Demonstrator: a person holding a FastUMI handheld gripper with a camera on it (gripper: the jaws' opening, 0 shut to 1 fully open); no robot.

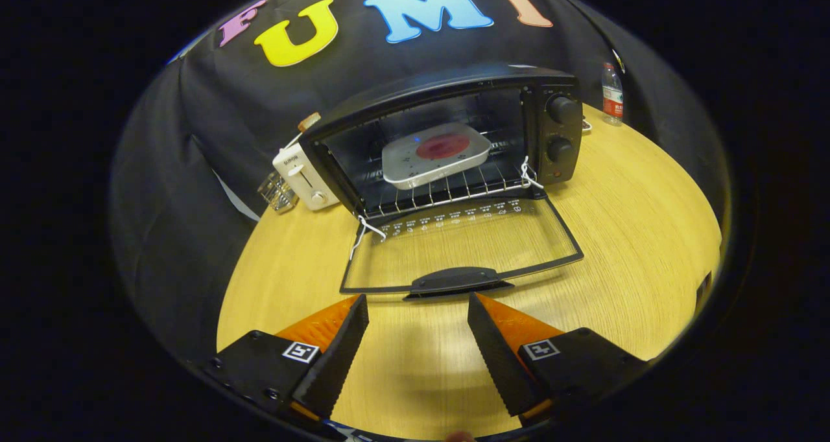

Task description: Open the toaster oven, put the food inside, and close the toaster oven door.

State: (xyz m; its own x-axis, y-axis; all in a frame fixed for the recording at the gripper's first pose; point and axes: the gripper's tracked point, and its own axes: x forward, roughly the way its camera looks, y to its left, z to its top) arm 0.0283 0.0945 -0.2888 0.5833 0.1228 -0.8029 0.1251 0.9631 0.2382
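1. The door is the thing in play now: it lies flat open on the bench, a glass pane in a thin dark frame. I'd judge it light but stiff on its hinges, and the glass won't like a knock.
2. Best hold looks like the handle, the dark bar on the door's near edge; a lift from under it should swing the door up.
3. The gripper is wide open and holds nothing. The handle sits just ahead of the fingers, at 12 o'clock, not touching them.
4. The food, a white tray with a red disc on it, already rests on the rack inside the oven, beyond the door.
5. Further out: a white toaster at the oven's 9 o'clock, a bottle at its 2 o'clock.
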